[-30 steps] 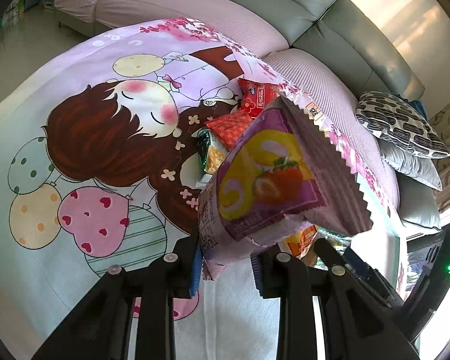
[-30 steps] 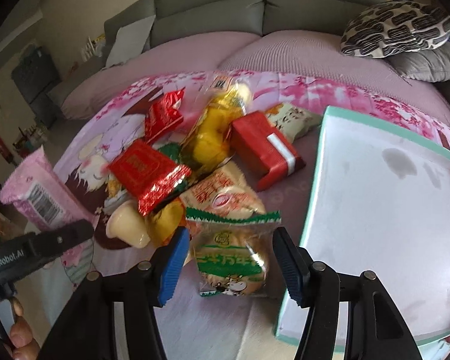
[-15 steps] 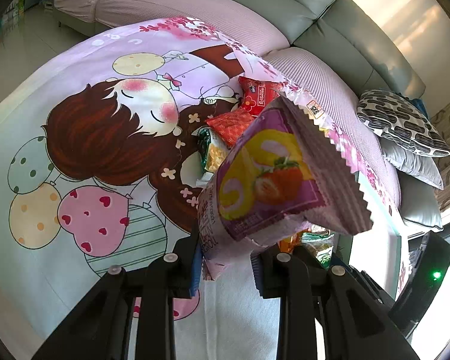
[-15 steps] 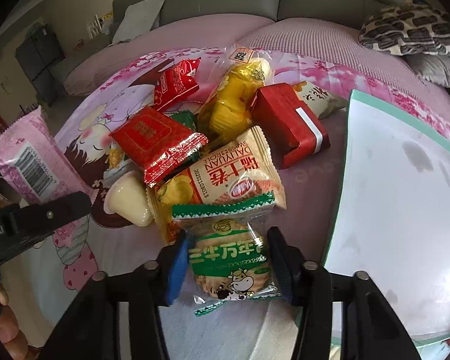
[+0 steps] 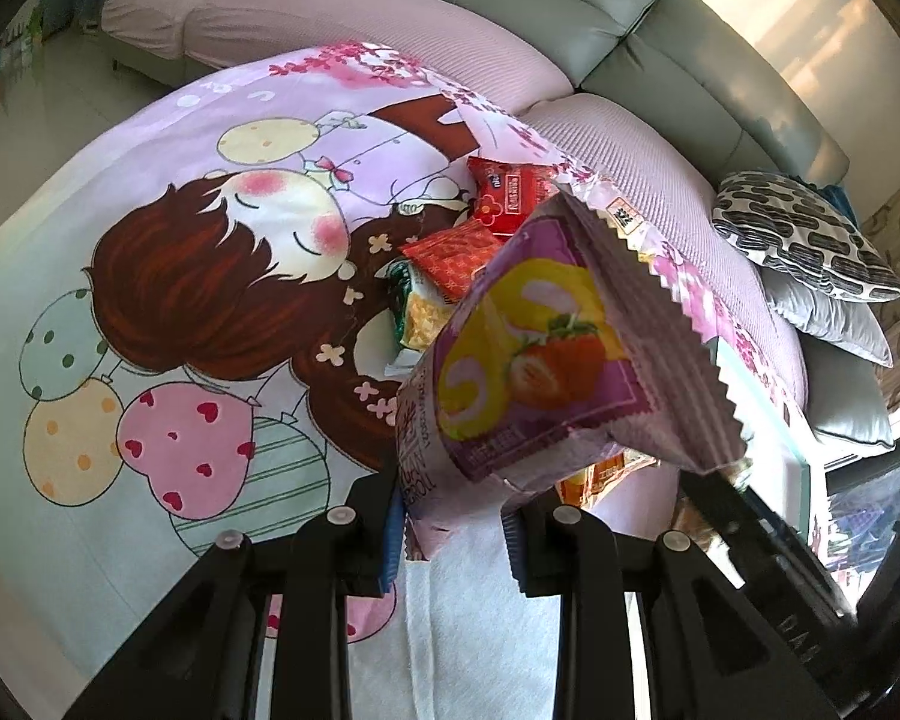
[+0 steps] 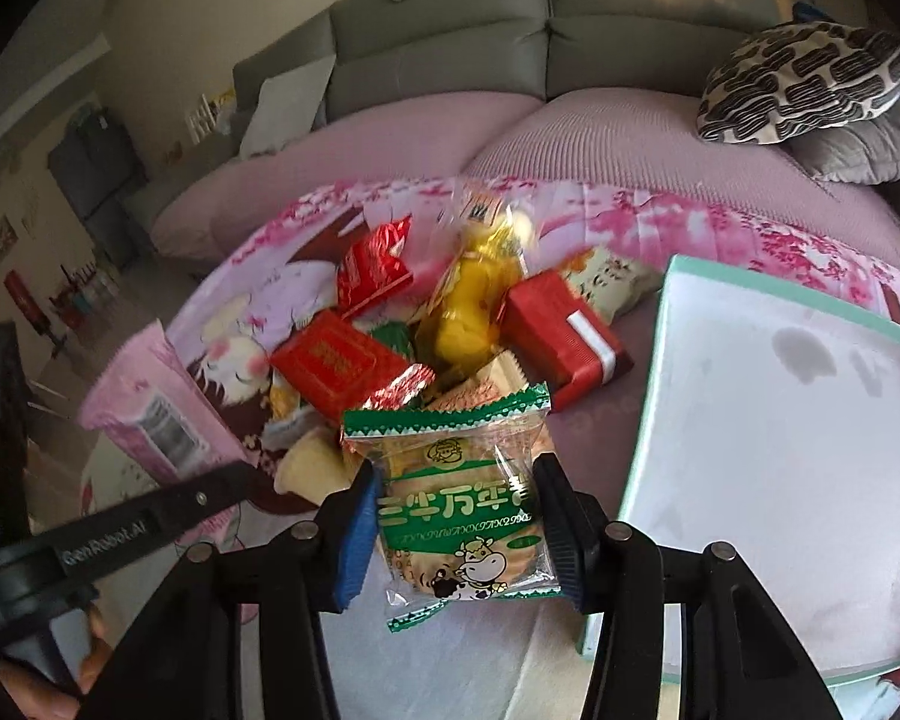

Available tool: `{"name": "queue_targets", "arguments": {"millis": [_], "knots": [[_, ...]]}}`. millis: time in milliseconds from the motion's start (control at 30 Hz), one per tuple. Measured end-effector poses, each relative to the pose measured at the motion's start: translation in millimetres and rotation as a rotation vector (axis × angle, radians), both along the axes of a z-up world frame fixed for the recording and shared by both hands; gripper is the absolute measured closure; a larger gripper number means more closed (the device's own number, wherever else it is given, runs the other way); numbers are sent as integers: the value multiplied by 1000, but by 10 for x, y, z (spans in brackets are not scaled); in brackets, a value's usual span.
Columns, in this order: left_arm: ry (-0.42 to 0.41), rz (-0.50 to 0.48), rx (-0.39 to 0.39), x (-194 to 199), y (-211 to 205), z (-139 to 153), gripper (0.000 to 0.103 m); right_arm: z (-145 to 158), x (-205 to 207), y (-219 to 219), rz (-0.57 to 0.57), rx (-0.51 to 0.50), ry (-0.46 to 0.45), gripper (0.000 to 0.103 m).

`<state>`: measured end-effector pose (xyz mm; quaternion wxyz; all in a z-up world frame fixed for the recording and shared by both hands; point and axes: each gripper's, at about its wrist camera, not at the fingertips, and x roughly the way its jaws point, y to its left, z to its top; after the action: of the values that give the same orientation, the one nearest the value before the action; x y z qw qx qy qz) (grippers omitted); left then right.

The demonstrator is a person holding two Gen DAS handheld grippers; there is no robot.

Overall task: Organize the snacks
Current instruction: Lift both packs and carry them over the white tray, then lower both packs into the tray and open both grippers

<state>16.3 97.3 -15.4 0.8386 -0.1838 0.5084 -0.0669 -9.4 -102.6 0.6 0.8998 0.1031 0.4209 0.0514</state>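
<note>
The right gripper's (image 6: 456, 531) fingers (image 6: 354, 534) are closed on a green cracker packet (image 6: 462, 510), one blue pad against each side edge, and the packet hangs clear of the pile of snacks behind it. Their closing came just now, with the packet between them. The left gripper's (image 5: 453, 531) fingers (image 5: 390, 531) are clenched tight on the bottom seam of a purple cake-roll packet (image 5: 546, 366), which stands up and tilts to the right above the cartoon blanket (image 5: 168, 300).

Both packets look light and puffy — thin film with air inside — so they should lift with little effort but will crumple and may slide if squeezed at the middle. The crackers are probably brittle, so the side grip should stay gentle. The crimped seams are the stiffer parts and the safer places to hold, as the left fingers do now.

Just to the right of the green packet lies a white tray (image 6: 678, 324) with a mint-green rim, nothing in it; it seems the likely place for sorted snacks. The rest of the pile — a red box (image 6: 561, 336), a yellow bag (image 6: 471, 300), red foil packets (image 6: 336, 360) — sits on the blanket near the tray's left edge.
</note>
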Motion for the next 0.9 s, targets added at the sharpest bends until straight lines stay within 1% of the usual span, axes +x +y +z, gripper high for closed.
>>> {"name": "queue_targets", "arguments": {"millis": [133, 300, 400, 433, 500, 667, 733, 900], "knots": [[-16, -23, 35, -3, -100, 45, 74, 94, -22, -168, -46, 10, -27, 51], [-29, -79, 67, -26, -311, 104, 74, 202, -68, -536, -158, 17, -51, 51], [-41, -115, 84, -35, -455, 165, 74, 226, -100, -765, -236, -30, -54, 51], [-44, -126, 86, -38, -500, 181, 74, 230, -117, -863, -269, -47, -54, 51], [-48, -154, 88, -40, -605, 214, 74, 229, -145, -1025, -314, -51, -51, 51], [-61, -222, 97, -61, -907, 299, 74, 184, -300, -1574, -458, 13, -32, 51], [-73, -250, 100, -48, -1044, 347, 74, 169, -385, -1765, -518, 24, -29, 51], [-111, -339, 115, 8, -1495, 472, 74, 137, -544, -2092, -646, -2, -9, 51]]}}
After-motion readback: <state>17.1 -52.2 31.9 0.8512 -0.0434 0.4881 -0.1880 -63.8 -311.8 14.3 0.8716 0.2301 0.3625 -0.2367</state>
